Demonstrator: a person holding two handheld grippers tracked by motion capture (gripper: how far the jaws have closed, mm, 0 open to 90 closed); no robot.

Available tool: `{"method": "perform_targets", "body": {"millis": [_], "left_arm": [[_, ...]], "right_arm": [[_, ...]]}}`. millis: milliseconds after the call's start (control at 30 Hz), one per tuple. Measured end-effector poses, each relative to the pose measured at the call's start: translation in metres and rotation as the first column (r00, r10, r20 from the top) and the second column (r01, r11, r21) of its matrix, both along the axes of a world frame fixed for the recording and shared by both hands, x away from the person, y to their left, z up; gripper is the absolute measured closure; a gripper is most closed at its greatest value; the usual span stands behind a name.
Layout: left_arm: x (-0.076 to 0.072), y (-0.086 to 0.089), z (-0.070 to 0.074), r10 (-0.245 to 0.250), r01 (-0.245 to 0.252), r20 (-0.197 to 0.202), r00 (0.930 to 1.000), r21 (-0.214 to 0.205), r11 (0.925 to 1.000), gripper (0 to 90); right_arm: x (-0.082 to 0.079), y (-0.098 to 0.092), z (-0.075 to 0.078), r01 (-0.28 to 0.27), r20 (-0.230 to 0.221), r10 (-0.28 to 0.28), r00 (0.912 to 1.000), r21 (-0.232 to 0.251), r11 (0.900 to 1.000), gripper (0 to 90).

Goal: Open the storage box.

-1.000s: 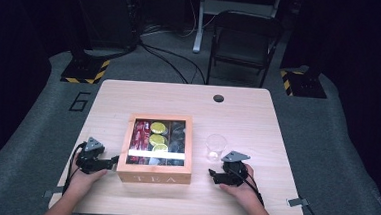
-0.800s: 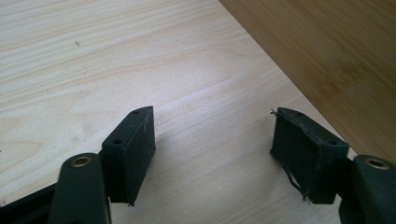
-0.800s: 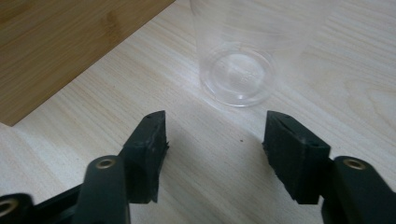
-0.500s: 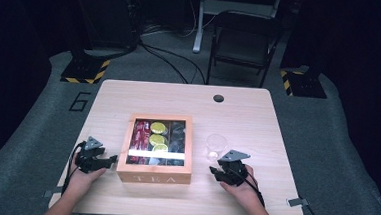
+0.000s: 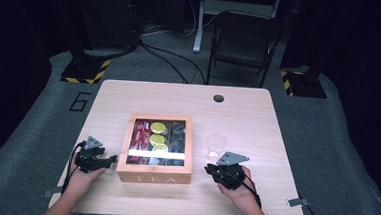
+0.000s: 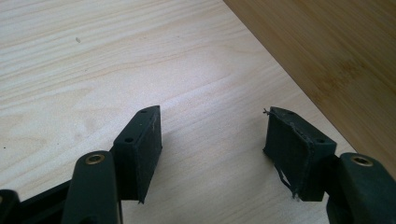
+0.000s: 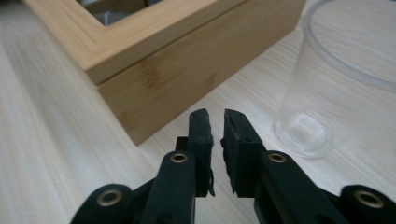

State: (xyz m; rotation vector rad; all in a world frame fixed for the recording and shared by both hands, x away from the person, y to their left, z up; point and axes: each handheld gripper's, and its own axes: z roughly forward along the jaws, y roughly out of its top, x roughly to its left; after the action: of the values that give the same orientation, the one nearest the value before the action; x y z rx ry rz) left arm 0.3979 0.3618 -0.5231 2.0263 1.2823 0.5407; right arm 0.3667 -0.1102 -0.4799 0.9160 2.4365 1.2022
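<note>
Resting on 1 pale wooden counter point(image 5: 258, 116) are 1 bamboo tea box point(image 5: 154, 173) marked TEA and 1 clear plastic cup point(image 5: 216, 146), the cup standing upright just beside the box's right side, apart from it. Through the box's window lid 3 yellow-green round sachets point(image 5: 157, 128) can be counted in the middle column, with red packets point(image 5: 139, 134) in the left column and dark packets point(image 5: 178, 137) in the right; how many red or dark ones there are cannot be told.

2 grippers are held, 1 in each hand. The left gripper point(image 5: 109, 159) is seen low at the box's left front corner, close beside its wall; whether it touches the wood cannot be told. In the left gripper view its jaws are parted, having just been closing somewhat, and only bare counter is seen between the 2 pads point(image 6: 144, 140); the box wall point(image 6: 327, 56) runs along the upper right.

The right gripper point(image 5: 209, 168) is held in front of the cup, between the cup and the box's right front corner. In the right gripper view point(image 7: 215, 122) its jaws have just been closing and are nearly together, with a thin slit left and nothing clasped. The box corner point(image 7: 140, 88) lies ahead to their left, the cup point(image 7: 336, 93) to their right.

Beyond the counter 1 black folding chair point(image 5: 245, 43) stands on the grey floor.
</note>
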Motion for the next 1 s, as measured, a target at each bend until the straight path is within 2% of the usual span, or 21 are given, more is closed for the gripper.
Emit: {"method": "perform_targets", "body": {"millis": [33, 100, 133, 200, 233, 267, 333, 400, 467, 500, 600, 633, 800, 833, 933, 1000], "left_arm": [[0.0, 0.0, 0.001, -0.006, 0.006, -0.011, 0.9999, 0.003, 1.0, 36.2], [0.0, 0.0, 0.0, -0.002, 0.002, -0.006, 1.0, 0.002, 1.0, 36.2], [0.0, 0.0, 0.0, 0.0, 0.0, 0.0, 1.0, 0.0, 1.0, 36.4], [0.0, 0.001, 0.001, -0.004, 0.004, -0.011, 0.9999, 0.005, 1.0, 36.7], [0.0, 0.0, 0.0, 0.002, -0.002, 0.003, 1.0, 0.001, 1.0, 36.7], [0.0, 0.0, 0.001, -0.003, 0.003, -0.015, 0.9999, 0.004, 1.0, 36.8], [-0.001, 0.0, 0.001, -0.001, 0.001, -0.013, 0.9999, 0.011, 0.9999, 36.8], [-0.001, 0.0, 0.001, -0.001, 0.001, -0.012, 0.9999, 0.011, 0.9999, 36.9], [-0.001, 0.0, 0.001, 0.0, 0.0, -0.013, 0.9999, 0.01, 0.9999, 37.0], [-0.001, 0.0, 0.001, 0.004, -0.004, -0.003, 1.0, 0.007, 1.0, 37.6], [-0.001, 0.0, 0.002, -0.001, 0.001, -0.014, 0.9999, 0.007, 1.0, 38.3], [-0.001, 0.0, 0.002, -0.001, 0.001, -0.012, 0.9999, 0.006, 1.0, 38.4], [-0.002, 0.002, 0.005, -0.001, 0.001, -0.004, 1.0, -0.005, 1.0, 39.0], [-0.003, 0.002, 0.005, 0.004, -0.004, 0.006, 1.0, -0.01, 0.9999, 39.1], [-0.005, 0.004, 0.007, 0.004, -0.004, 0.0, 1.0, -0.017, 0.9998, 39.2], [-0.006, 0.006, 0.008, 0.007, -0.007, 0.003, 1.0, -0.021, 0.9997, 39.2]], "right_arm": [[-0.001, 0.001, 0.001, -0.016, 0.005, 0.016, 0.9999, 0.001, 0.9999, 84.7], [-0.004, 0.004, 0.003, -0.02, 0.004, 0.02, 0.9998, 0.014, 0.9997, 87.1], [-0.006, 0.006, 0.006, -0.054, -0.002, 0.054, 0.9985, 0.022, 0.9983, 87.8], [-0.007, 0.007, 0.007, -0.064, -0.008, 0.065, 0.9979, 0.033, 0.9974, 88.2], [-0.009, 0.009, 0.009, -0.073, -0.015, 0.074, 0.9971, 0.04, 0.9965, 88.3], [-0.011, 0.013, 0.015, -0.08, -0.045, 0.085, 0.9954, 0.104, 0.9914, 88.3], [-0.013, 0.015, 0.017, -0.086, -0.047, 0.091, 0.9947, 0.099, 0.9914, 88.6], [-0.019, 0.024, 0.022, -0.101, -0.042, 0.104, 0.9938, 0.061, 0.993, 88.5], [-0.022, 0.025, 0.023, -0.099, -0.051, 0.103, 0.9934, 0.067, 0.9928, 88.3], [-0.026, 0.028, 0.022, -0.099, -0.039, 0.101, 0.9941, 0.057, 0.9935, 88.1], [-0.03, 0.031, 0.019, -0.105, -0.037, 0.107, 0.9936, 0.054, 0.9931, 88.1], [-0.031, 0.032, 0.017, -0.099, -0.048, 0.102, 0.9936, 0.051, 0.9938, 88.1], [-0.032, 0.035, 0.01, -0.104, -0.038, 0.104, 0.9938, 0.023, 0.9944, 87.9], [-0.032, 0.036, 0.01, -0.099, -0.039, 0.1, 0.9942, 0.026, 0.9947, 87.9], [-0.029, 0.036, 0.008, -0.096, -0.051, 0.097, 0.9939, 0.03, 0.9949, 87.9], [-0.027, 0.037, 0.007, -0.092, -0.043, 0.093, 0.9948, 0.025, 0.9955, 87.9]]}}
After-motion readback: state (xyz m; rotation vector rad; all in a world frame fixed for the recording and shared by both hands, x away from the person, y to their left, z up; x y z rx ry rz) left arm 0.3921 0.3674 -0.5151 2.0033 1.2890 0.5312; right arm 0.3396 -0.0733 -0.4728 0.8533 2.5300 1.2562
